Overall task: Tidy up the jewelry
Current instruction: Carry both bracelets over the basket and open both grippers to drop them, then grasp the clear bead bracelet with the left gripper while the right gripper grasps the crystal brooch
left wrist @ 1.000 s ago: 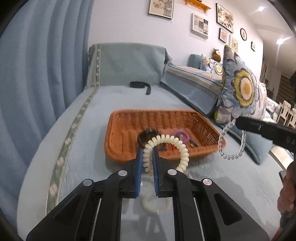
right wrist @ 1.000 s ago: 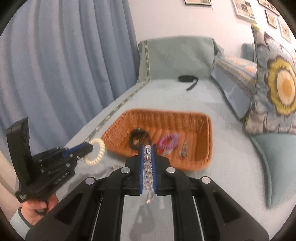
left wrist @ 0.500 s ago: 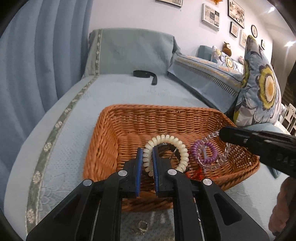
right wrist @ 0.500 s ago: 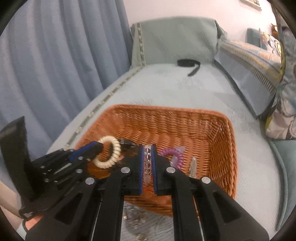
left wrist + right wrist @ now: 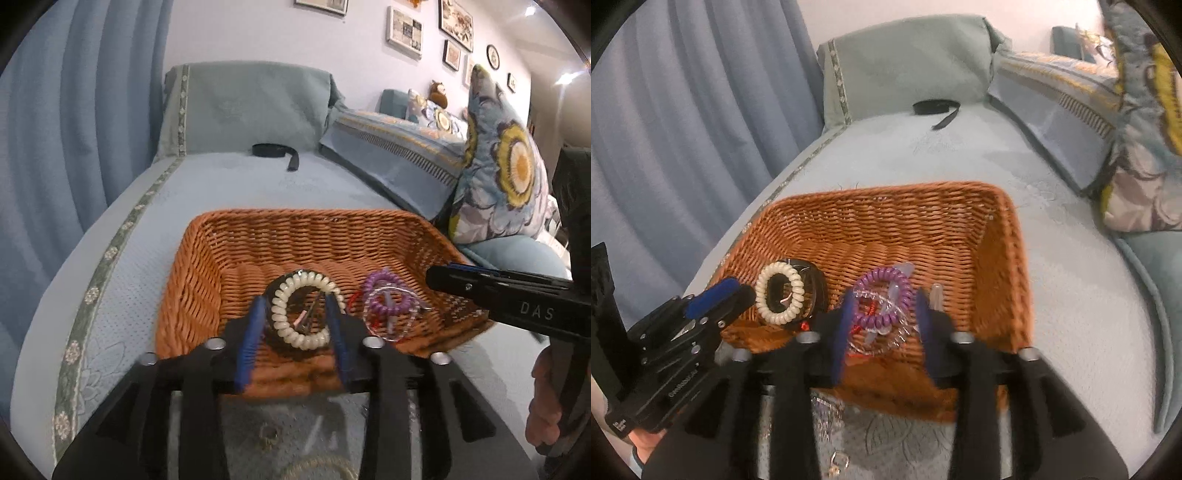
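An orange wicker basket (image 5: 295, 218) (image 5: 886, 192) sits on the blue sofa cover. My left gripper (image 5: 295, 321) hangs over its near left part, its jaws opening. The cream spiral hair tie (image 5: 277, 314) (image 5: 798, 291) lies free between them on a black item in the basket. My right gripper (image 5: 884, 321) is over the near middle, its jaws also opening. Under it the clear bead bracelet (image 5: 882, 345) (image 5: 402, 330) rests on a purple spiral tie (image 5: 882, 275) (image 5: 369, 288). Neither gripper's pads press on anything.
A black strap (image 5: 275, 151) (image 5: 936, 107) lies far back on the cover. Flowered pillows (image 5: 506, 173) stand at the right, a blue curtain at the left. Small metal pieces (image 5: 838, 461) lie on the cover in front of the basket. A pale hair clip (image 5: 936, 295) is in the basket.
Both grippers came forward and down over the basket and went from shut to open. The cream tie and the bead bracelet left the pads and now lie in the basket.
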A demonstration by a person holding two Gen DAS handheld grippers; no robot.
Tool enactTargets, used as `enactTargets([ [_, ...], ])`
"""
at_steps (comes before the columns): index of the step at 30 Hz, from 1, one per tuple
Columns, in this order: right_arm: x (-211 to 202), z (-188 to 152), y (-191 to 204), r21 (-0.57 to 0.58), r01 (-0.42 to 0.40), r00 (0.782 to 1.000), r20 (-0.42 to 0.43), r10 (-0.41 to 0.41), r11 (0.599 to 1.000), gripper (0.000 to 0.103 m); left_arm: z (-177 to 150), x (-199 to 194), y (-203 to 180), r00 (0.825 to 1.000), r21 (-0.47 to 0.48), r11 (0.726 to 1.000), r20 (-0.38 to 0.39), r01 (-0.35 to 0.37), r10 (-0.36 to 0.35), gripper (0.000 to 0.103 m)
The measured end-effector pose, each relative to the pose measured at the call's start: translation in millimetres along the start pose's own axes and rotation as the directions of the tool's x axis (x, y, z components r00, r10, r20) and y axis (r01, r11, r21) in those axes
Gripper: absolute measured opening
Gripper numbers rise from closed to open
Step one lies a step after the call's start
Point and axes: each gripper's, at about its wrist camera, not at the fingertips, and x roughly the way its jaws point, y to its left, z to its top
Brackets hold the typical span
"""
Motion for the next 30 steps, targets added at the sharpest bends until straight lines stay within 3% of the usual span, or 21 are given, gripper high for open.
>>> enactTargets([
  [8,-60.5,-36.6,14.3,-0.012,-0.030,0.998,0.045,0.031,0.999,0.041,-4.9,-73.7,-11.6,0.998,-0.003,1.000,0.064,0.014,-0.013,0.042],
  [14,-75.3,-62.3,28.4,-0.061,-0.029,0.999,0.032,0.031,0.998,0.041,-37.0,-114.4,-19.7,0.999,-0.006,1.000,0.054,0.005,-0.005,0.042],
  [25,-40.8,-88.9,30.4,-0.102,-0.024,0.999,-0.044,0.020,0.995,0.041,-84.9,-75.8,9.9,0.995,-0.116,0.993,-0.092,0.015,-0.025,0.042],
  [30,-18.6,-96.9,51.5,-0.193,-0.033,0.995,-0.095,0.015,0.981,0.040,-94.4,-52.6,17.4,0.985,-0.142,0.990,-0.170,0.009,-0.033,0.042],
])
